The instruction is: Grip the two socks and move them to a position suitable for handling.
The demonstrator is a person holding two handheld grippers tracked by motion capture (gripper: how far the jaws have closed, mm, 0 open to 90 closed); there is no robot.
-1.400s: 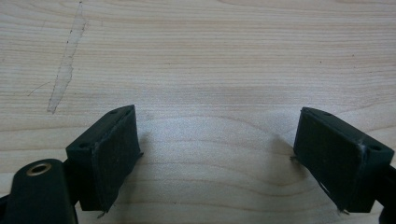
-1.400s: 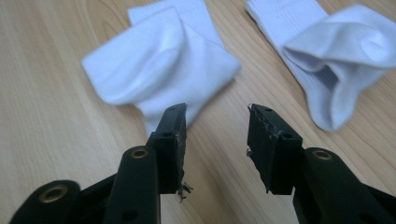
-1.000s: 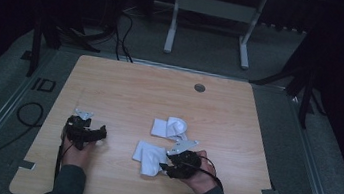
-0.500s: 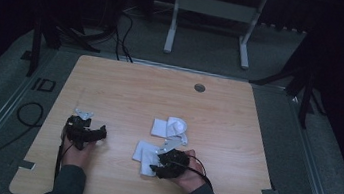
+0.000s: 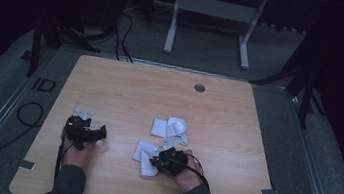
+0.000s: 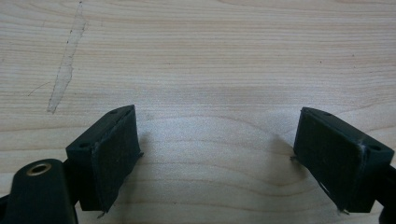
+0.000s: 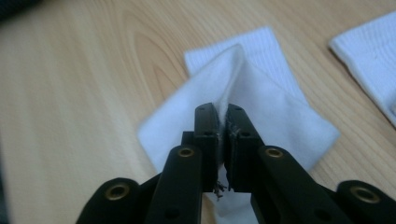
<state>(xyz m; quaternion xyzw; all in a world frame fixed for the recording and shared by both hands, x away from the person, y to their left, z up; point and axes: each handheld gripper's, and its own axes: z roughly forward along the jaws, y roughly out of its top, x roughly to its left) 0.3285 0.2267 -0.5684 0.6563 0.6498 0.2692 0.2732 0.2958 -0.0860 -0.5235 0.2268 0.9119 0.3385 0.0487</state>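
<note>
Two white socks lie on the wooden table (image 5: 125, 91). The near sock (image 5: 143, 155) (image 7: 275, 107) sits at the front middle. My right gripper (image 5: 156, 161) (image 7: 222, 112) has just been closing, and its pads now pinch a raised fold of this sock. The far sock (image 5: 171, 127) (image 7: 369, 42) lies just behind it, untouched. My left gripper (image 5: 97, 132) (image 6: 217, 135) rests low over bare wood at the front left. It is open, with nothing between its pads (image 6: 114, 154).
A round cable hole (image 5: 199, 87) sits near the table's far edge. A grey desk frame (image 5: 211, 11) and cables (image 5: 124, 25) stand on the floor beyond. Tape marks (image 5: 268, 193) are stuck near the front corners.
My right hand has slid a little left onto the near sock, and its jaws have closed on a fold of it. The left hand has stayed still.
</note>
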